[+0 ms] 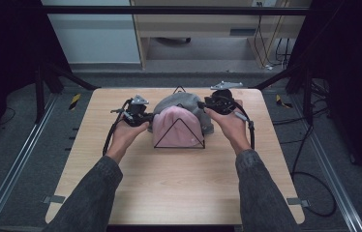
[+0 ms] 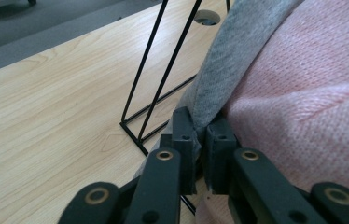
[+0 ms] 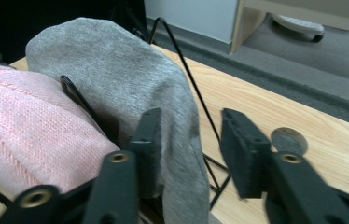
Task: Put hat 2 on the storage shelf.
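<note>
A grey knit hat (image 1: 179,101) and a pink knit hat (image 1: 176,126) hang on a black wire stand (image 1: 179,145) at the middle of the table. The pink one lies in front of the grey one. My left gripper (image 1: 146,116) is at the stand's left side. In the left gripper view it (image 2: 201,126) is shut on the grey hat's (image 2: 242,51) lower edge, beside the pink hat (image 2: 312,93). My right gripper (image 1: 203,105) is at the stand's right side. In the right gripper view it (image 3: 189,135) stands open, with the grey hat's (image 3: 116,60) edge loose against one jaw.
The wooden table (image 1: 169,183) has bare room in front of the stand and on both sides. A round cable hole (image 3: 288,139) sits in the tabletop behind the stand. Rails run on the floor along both sides of the table.
</note>
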A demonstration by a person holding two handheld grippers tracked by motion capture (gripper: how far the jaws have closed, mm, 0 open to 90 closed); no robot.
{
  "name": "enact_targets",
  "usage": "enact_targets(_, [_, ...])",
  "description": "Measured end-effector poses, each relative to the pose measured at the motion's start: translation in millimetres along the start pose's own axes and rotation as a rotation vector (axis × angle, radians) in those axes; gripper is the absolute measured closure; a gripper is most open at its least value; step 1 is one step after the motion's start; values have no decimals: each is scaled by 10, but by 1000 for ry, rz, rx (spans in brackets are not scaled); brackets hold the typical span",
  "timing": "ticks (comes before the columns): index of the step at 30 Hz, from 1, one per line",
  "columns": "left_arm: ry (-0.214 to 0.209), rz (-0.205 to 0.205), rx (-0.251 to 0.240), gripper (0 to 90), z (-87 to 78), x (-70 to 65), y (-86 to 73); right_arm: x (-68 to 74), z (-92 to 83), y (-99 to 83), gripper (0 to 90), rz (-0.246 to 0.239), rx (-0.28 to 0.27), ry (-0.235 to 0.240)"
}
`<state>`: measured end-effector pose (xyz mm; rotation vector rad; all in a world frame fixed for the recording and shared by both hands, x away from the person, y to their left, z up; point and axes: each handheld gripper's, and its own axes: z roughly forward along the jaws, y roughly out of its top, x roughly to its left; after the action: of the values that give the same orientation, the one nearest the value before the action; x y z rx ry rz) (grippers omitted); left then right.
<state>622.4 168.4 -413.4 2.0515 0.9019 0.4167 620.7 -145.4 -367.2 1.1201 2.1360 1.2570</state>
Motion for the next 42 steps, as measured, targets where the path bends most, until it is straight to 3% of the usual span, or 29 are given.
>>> enact_targets(4, [14, 16, 5, 800, -23, -21, -6, -18, -99, -11, 459, 12, -9, -11])
enact_targets(7, [50, 44, 1, 710, -109, -52, -3, -14, -193, -30, 401, 16, -27, -24])
enact_targets(13, [94, 84, -1, 434, -350, -70, 4, -33, -381, -53, 282, 27, -39, -44])
enact_targets(16, [72, 69, -1, 308, -450, -90, 2, -74, -437, -67, 221, 50, -31, -62])
enact_targets(18, [62, 81, 7, 246, -514, -122, -1, -89, -473, -80, 197, 58, -21, -79])
enact_targets(23, [19, 80, 17, 113, -628, -181, -41, -102, -573, -129, 136, 78, -19, -78])
enact_targets(30, [-17, 91, 5, 65, -780, -255, -232, -127, -756, -299, 92, 69, -28, -73])
enact_targets(33, [-17, 95, 23, 62, -817, -268, -362, -128, -871, -418, 88, 50, -19, -79])
enact_targets(37, [-21, 105, 49, 62, -855, -274, -505, -175, -1003, -612, 90, 61, -13, -84])
enact_targets(42, [-27, 113, 83, 62, -881, -285, -667, -255, -1064, -901, 120, 65, 34, -115])
